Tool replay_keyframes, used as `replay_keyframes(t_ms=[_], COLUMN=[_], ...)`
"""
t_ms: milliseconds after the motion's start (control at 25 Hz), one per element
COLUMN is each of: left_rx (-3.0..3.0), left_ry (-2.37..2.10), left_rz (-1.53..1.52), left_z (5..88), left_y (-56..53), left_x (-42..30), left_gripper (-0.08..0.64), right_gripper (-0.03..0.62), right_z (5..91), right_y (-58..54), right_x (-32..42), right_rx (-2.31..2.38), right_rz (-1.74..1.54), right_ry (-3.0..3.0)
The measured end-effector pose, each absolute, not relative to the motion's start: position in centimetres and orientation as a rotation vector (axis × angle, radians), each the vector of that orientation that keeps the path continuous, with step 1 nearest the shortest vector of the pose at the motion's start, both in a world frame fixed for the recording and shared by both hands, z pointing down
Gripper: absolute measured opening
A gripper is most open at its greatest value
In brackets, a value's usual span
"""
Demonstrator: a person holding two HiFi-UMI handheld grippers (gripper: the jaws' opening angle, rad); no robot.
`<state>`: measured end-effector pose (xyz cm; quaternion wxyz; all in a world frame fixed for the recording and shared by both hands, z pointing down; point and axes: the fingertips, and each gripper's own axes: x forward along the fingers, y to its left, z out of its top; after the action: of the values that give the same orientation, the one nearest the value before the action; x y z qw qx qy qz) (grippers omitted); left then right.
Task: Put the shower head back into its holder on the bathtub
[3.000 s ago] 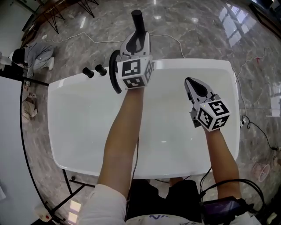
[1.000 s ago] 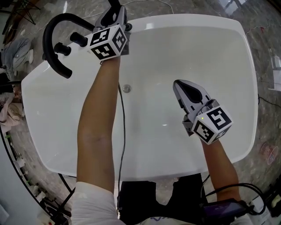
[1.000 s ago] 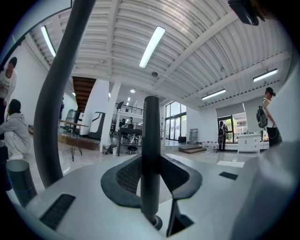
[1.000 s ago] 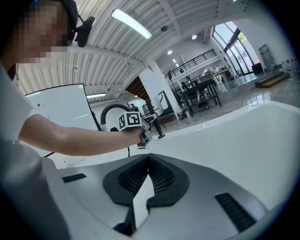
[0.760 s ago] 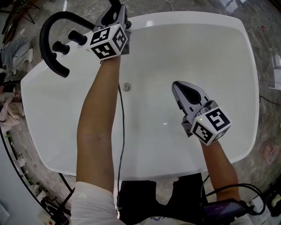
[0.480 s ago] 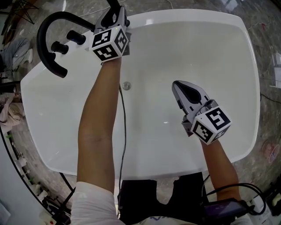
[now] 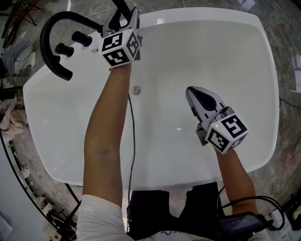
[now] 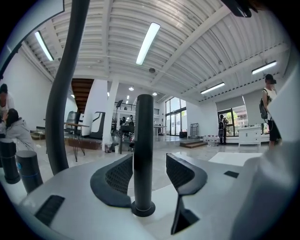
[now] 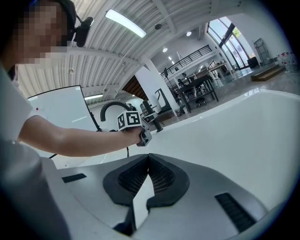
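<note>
The jaws of our left gripper [image 8: 149, 174] have just opened, the shower head [image 8: 143, 140] standing upright between them in its holder [image 8: 143, 209]. Our right gripper [image 9: 148, 164] hangs closed over the bathtub [image 7: 235, 56].

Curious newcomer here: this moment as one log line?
left gripper: jaws just opening, upright black shower head between them | right gripper: shut, over white bathtub

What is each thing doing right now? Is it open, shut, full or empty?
left tool: open; its jaws have just been opening, with the shower head standing between them.
right tool: shut, with nothing in it, over the bathtub.
shower head: upright, its foot in the holder.
bathtub: empty, no water seen.
faucet: no water coming out.
</note>
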<state>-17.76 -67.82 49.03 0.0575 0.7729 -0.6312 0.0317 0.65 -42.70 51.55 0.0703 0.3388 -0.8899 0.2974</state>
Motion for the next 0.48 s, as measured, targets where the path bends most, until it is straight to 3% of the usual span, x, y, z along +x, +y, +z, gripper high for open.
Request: replay_keyframes(t_ms=[200,480], left_rx=[2.302,2.286], left_ry=[-1.987,-1.917], left_rz=[0.117,0.121], left_z=[47.1,44.0], left_y=[-65.5,-57.0], left_x=[-18.1,-15.7], left_gripper=[0.253,0.242], right_gripper=[0.012,0.012], right_z=[51.2,47.3], right_y=[-41.7,-38.0], right_x=[0.9,2.4], right_rx=[1.008,0.982], right_rz=[0.911,0.894], right_ry=[-2.658,-2.623])
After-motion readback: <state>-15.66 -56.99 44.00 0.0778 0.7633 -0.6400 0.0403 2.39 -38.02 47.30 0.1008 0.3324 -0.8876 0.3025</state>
